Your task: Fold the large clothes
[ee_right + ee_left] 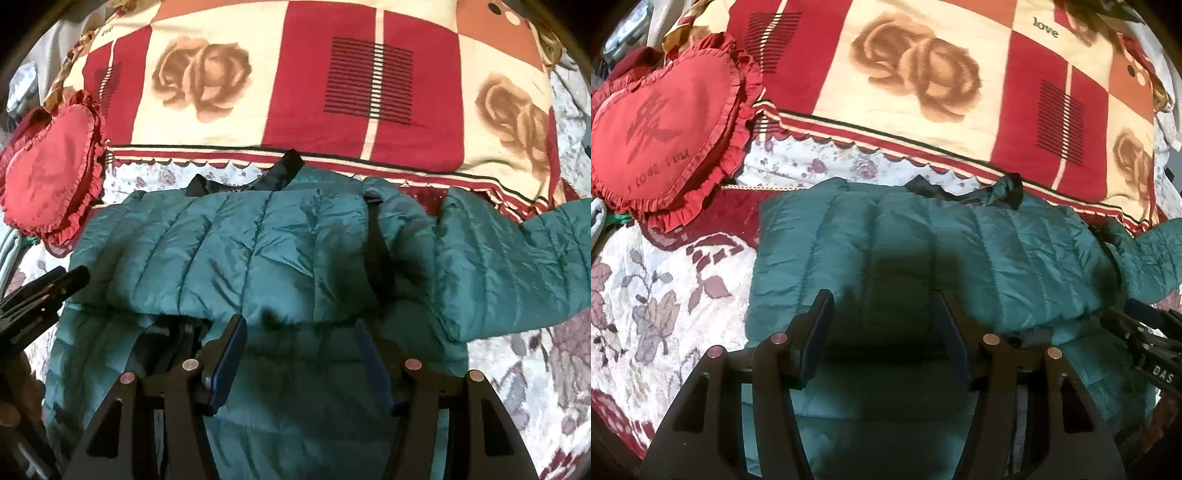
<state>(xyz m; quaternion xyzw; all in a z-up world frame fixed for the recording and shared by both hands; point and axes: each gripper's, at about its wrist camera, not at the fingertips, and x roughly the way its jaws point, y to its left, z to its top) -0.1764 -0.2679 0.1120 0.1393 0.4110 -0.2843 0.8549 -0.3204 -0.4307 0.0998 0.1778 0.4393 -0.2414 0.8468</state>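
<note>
A teal quilted jacket (960, 251) lies flat on the bed, its black-lined collar (1004, 190) at the far edge. In the right wrist view the jacket (240, 251) has one layer folded over another, and one sleeve (517, 266) stretches out to the right. My left gripper (886, 299) hovers over the jacket's left half, open, with nothing between its fingers. My right gripper (300, 325) is also open and empty above the near edge of the folded layer. Each gripper shows at the edge of the other view: the right gripper (1145, 339) and the left gripper (44, 291).
A red heart-shaped ruffled cushion (665, 129) lies at the far left. A folded red and cream blanket with rose prints (923, 74) sits behind the jacket. The floral bedspread (646, 302) shows bare to the left and also at the near right (535, 369).
</note>
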